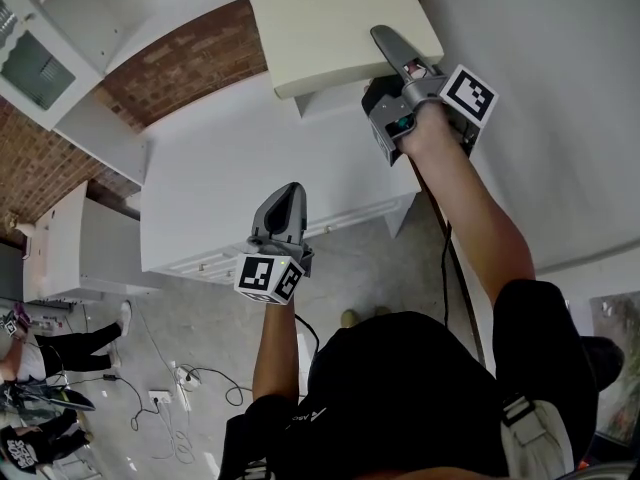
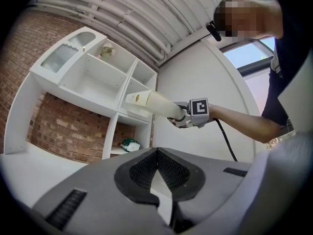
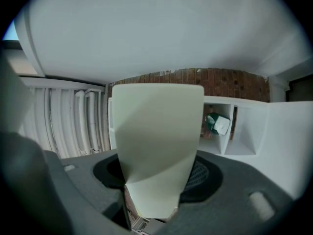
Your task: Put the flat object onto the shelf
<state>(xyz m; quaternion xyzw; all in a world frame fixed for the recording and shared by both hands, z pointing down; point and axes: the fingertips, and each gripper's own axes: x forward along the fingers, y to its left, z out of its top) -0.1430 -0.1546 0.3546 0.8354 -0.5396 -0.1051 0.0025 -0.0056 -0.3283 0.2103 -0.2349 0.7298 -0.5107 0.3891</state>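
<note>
"Where was the flat object?"

"Up in the air. The right gripper held it by one short end. Its fingers pinched it from both sides. The flat object was pale cream, and it stuck out from the fingers toward the white shelf."

"Was it on the shelf?"

"No. It was in front of the shelf, near the boxes on the right side as I looked. I could not see it touching any board. It hung over the far corner of the white tabletop."

"What about the other hand?"

"The left gripper was lower down, over the front edge of the tabletop. It was well apart from the flat object. Its fingers were closed tip to tip, with nothing in them."

"Was anything in the shelf?"

"A green and white packet lay in a low box of the shelf. Behind the shelf was a red brick wall."
</note>
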